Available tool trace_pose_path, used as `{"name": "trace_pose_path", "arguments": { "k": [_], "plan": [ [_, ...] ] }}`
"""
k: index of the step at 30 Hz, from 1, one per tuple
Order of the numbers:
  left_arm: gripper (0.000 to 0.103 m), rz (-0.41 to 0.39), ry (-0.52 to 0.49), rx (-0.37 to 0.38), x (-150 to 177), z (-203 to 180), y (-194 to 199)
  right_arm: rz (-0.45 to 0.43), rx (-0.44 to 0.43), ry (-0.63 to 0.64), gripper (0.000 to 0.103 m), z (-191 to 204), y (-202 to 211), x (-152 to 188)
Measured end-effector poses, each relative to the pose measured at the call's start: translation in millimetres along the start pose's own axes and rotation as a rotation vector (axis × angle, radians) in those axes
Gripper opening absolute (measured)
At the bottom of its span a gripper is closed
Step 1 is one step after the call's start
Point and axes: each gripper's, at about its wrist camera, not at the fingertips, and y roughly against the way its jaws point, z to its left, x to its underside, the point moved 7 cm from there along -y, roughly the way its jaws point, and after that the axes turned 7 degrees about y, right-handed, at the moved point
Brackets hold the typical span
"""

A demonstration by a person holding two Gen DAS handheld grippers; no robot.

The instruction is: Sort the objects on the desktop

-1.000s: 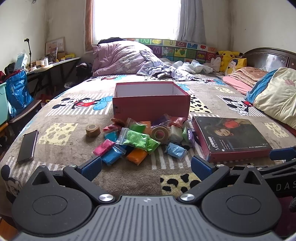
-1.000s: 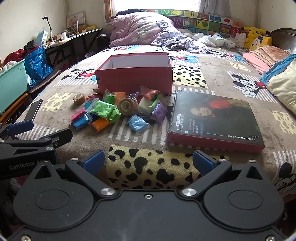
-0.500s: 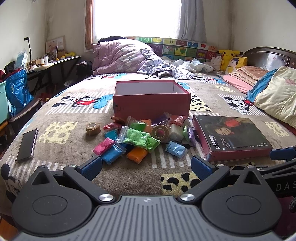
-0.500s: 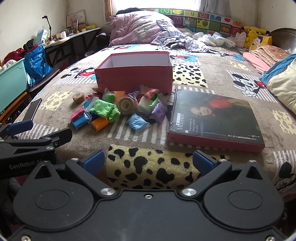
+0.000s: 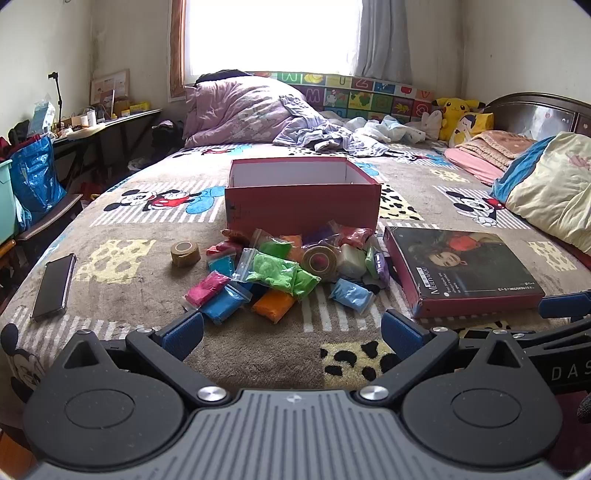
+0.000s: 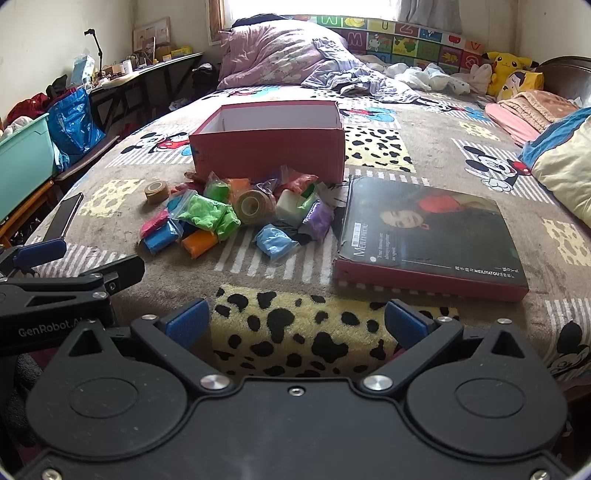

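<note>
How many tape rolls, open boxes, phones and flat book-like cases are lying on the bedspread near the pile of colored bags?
Tape rolls: 2
Open red box: 1
Phone: 1
Flat book-like case: 1
Total: 5

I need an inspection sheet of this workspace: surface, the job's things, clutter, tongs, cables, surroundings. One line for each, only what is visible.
Surface: bed blanket with cartoon mouse print, soft, uneven.
Job's things: open red box; pile of coloured clay bags in front of it; large tape roll in the pile; small tape roll apart, to the left; box lid lying flat, right of the pile.
Clutter: phone near the left edge.
Tongs: left tongs open, holding nothing; right tongs open, holding nothing.
Cables: nothing seen.
Surroundings: purple quilt, yellow plush toy, desk, window.
</note>
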Motion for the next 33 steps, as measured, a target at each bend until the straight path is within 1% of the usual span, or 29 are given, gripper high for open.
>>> {"name": "trace_pose_path", "arguments": {
  "k": [26,29,32,33],
  "plan": [
    [0.103,-0.009,-0.015,-0.007,-1.9,-3.4,4.2,-0.007,-0.006,-0.004,0.102,0.3,6.0,0.9],
    [0.103,-0.024,0.017,0.009,-7.4,0.7,1.9,-0.019,-0.016,0.012,0.102,1.3,4.2,-1.4],
    [0.103,-0.023,0.061,0.040,-15.5,9.7,-11.8,-0.074,-0.026,0.031,0.103,0.4,1.8,-8.0],
    [0.103,-0.023,0.070,0.042,-17.9,13.0,-18.0,-0.079,-0.025,0.035,0.103,-0.6,-1.2,-9.8]
  ]
}}
